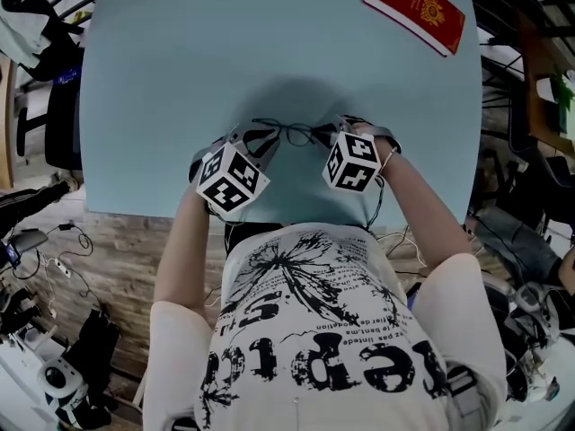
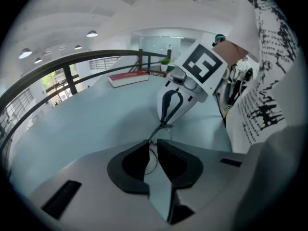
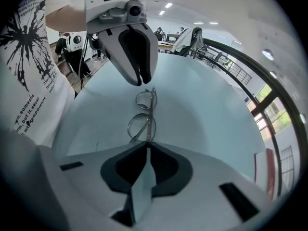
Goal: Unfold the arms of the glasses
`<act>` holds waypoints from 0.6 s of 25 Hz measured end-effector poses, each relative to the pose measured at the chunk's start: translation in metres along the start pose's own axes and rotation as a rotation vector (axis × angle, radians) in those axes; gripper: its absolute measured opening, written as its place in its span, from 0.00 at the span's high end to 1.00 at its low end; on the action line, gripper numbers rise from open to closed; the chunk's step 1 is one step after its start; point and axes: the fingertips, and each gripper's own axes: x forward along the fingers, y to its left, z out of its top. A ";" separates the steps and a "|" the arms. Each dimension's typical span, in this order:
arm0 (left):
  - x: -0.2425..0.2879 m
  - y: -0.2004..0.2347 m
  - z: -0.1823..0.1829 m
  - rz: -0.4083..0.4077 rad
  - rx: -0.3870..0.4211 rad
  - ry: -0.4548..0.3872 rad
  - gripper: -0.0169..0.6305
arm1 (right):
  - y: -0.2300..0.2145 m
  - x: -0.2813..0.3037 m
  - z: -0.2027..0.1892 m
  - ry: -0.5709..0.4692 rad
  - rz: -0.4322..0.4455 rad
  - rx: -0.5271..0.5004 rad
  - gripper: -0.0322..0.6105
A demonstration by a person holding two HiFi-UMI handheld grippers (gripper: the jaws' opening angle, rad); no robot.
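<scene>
Glasses (image 3: 144,117): thin wire frame, lying end to end between the two grippers over the near part of the table (image 1: 180,61), in front of the person. Cannot tell whether the frame rests on the tabletop or hangs just above it.

Right gripper (image 3: 147,147): jaws clenched on the near end of the frame, at or close to the hinge.

Left gripper (image 2: 152,143): jaws slightly parted, released. A thin wire of the glasses runs through the gap. The pads do not seem to press on it, though the wire is too fine to be sure.

Arms look folded against the front; unfolding judged not yet done.

Risks from here:
- Only one end is gripped. If the left jaws close on the lens rim rather than the arm, a pull would twist the front instead of swinging the hinge.
- Wire is thin and smooth, so it may slip out of the pads as the arm swings, and the frame could drop or pivot about the right grip.
- Pulling the ends apart rather than around the hinge could bend the wire.

Red book (image 1: 415,9) lies at the far corner, well apart, no hazard.
</scene>
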 end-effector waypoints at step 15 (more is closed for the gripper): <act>0.049 -0.020 0.020 -0.173 0.452 0.245 0.83 | 0.000 -0.010 -0.013 0.032 0.065 -0.010 0.89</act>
